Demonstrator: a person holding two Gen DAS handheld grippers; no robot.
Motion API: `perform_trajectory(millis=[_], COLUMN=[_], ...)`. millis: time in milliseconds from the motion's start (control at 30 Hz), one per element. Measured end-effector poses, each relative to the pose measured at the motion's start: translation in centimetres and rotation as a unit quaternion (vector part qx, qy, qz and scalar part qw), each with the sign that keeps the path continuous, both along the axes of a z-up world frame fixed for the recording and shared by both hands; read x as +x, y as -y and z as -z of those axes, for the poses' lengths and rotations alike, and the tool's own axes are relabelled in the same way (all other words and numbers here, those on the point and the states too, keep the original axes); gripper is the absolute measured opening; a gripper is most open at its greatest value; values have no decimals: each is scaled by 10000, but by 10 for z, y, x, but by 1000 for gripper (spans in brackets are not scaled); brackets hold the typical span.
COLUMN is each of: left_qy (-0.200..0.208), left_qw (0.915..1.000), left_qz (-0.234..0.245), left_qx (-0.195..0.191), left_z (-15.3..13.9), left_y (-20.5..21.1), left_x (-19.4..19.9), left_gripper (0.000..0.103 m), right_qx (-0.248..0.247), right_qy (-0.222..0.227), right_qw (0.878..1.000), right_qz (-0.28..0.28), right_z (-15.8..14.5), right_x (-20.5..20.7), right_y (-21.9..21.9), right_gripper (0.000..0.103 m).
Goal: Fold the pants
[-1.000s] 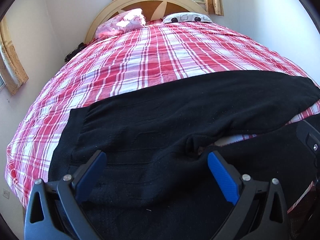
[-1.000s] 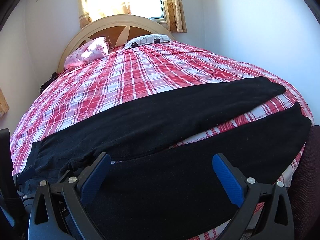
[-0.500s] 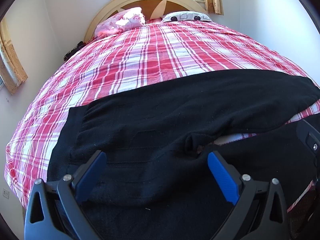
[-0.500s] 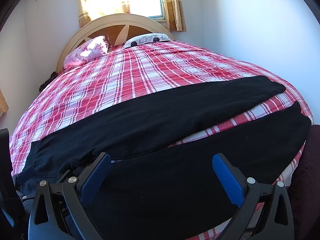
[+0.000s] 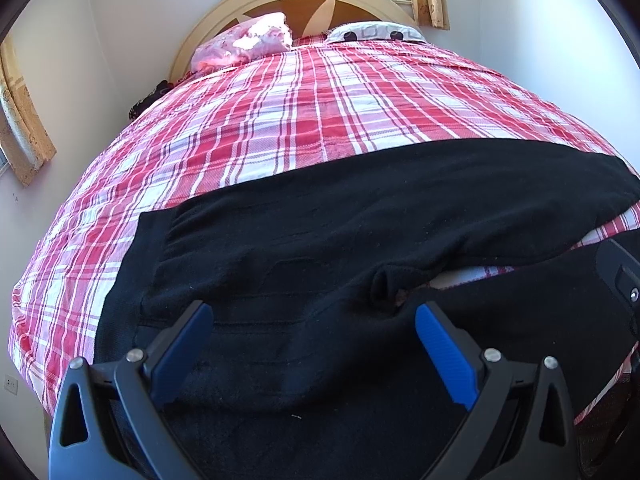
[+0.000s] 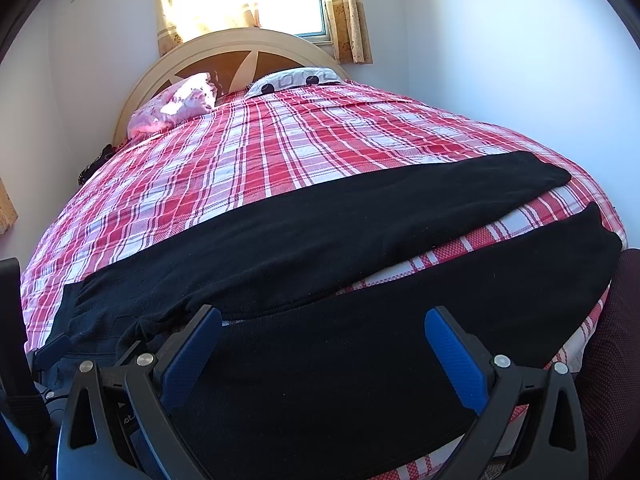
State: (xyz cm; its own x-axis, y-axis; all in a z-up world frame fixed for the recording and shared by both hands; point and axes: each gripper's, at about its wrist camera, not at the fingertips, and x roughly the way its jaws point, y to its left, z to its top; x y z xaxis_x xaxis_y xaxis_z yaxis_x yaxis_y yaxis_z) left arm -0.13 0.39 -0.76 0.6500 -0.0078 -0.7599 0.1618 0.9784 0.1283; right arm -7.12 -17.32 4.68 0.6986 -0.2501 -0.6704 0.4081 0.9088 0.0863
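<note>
Black pants (image 5: 360, 220) lie spread flat across the near end of a bed with a red and white plaid cover (image 5: 300, 120). The waistband is at the left and the two legs run to the right, split apart, as the right wrist view (image 6: 360, 240) shows. My left gripper (image 5: 312, 332) is open and empty, just above the seat and crotch of the pants. My right gripper (image 6: 324, 336) is open and empty above the near leg (image 6: 440, 300), close to the crotch.
A pink pillow (image 5: 248, 42) and a white patterned pillow (image 5: 376, 32) lie by the cream headboard (image 6: 224, 46). Walls close in at left and right. A dark red seat (image 6: 616, 340) stands at the bed's near right corner. The other gripper's body (image 5: 624, 280) shows at the right edge.
Both grippers have shifted only slightly; the view has barely moved. The pants lie as before and both grippers stay open.
</note>
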Motion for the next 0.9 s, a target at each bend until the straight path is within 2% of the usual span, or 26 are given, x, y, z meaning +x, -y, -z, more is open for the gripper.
perform_trajectory(millis=[567,800,900], left_qy=[15,-61,-95], left_qw=[10000,9994,9997], left_qz=[61,58,11], left_qx=[-39,-337,-244], left_z=[0,-1,0], left_y=[2,-3,-5], left_x=[0,1,4], left_gripper=[103,103,103], right_qx=[-4,-29,-80], right_qy=[17,27,65], right_qw=[10000,10000,9999], right_qz=[3,-6,-37], right_z=[-1,-2,-5], right_x=[-1,-1,1], right_y=[-1,-1,-1], right_gripper=[102,102,102])
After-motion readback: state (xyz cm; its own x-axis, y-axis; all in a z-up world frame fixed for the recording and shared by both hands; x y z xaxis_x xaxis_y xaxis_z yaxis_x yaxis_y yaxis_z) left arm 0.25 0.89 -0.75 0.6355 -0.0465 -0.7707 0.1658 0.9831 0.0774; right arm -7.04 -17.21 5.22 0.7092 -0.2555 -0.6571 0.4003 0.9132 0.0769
